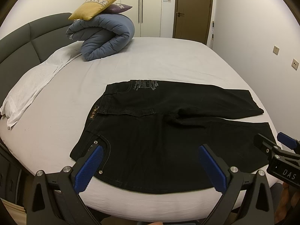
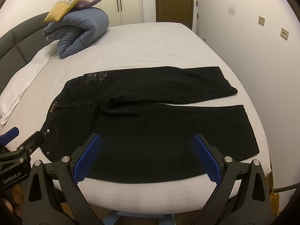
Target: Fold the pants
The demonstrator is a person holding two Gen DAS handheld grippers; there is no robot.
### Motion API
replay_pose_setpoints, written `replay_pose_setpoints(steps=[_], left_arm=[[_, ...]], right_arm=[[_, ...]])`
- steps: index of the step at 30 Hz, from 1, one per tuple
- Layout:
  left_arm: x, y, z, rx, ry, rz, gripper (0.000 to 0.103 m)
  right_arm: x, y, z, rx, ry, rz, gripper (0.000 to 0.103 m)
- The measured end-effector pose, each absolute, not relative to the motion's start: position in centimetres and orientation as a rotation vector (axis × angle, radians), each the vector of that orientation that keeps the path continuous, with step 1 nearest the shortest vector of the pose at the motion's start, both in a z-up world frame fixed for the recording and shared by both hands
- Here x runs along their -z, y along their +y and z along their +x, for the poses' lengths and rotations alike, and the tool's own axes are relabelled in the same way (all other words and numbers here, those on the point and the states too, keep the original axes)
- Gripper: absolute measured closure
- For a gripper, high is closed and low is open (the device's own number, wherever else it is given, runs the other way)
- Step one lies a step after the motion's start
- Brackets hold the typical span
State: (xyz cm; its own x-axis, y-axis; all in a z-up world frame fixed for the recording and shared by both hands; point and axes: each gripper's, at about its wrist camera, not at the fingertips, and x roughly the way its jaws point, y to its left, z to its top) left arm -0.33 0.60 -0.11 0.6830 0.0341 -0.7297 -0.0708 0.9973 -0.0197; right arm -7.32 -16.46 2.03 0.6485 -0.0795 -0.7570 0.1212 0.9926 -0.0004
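Black pants lie flat on the white bed, waistband to the left, both legs spread to the right side by side. They also show in the right wrist view. My left gripper is open and empty, held above the near edge at the waist and hip. My right gripper is open and empty, held above the near leg. The right gripper also shows at the right edge of the left wrist view; the left one shows at the left edge of the right wrist view.
A rolled blue duvet with a yellow cushion and a purple cushion sits at the bed's far left. A white pillow lies by the grey headboard. A wall runs along the right side.
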Motion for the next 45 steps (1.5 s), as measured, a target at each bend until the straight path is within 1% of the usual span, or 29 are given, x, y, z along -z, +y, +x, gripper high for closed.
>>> replay_pose_setpoints(steps=[45], left_arm=[[0.44,1.22,-0.42,-0.05,0.818,-0.051,0.0]], right_arm=[[-1.16,-16.2,-6.75,0.103,0.882,0.052,0.004]])
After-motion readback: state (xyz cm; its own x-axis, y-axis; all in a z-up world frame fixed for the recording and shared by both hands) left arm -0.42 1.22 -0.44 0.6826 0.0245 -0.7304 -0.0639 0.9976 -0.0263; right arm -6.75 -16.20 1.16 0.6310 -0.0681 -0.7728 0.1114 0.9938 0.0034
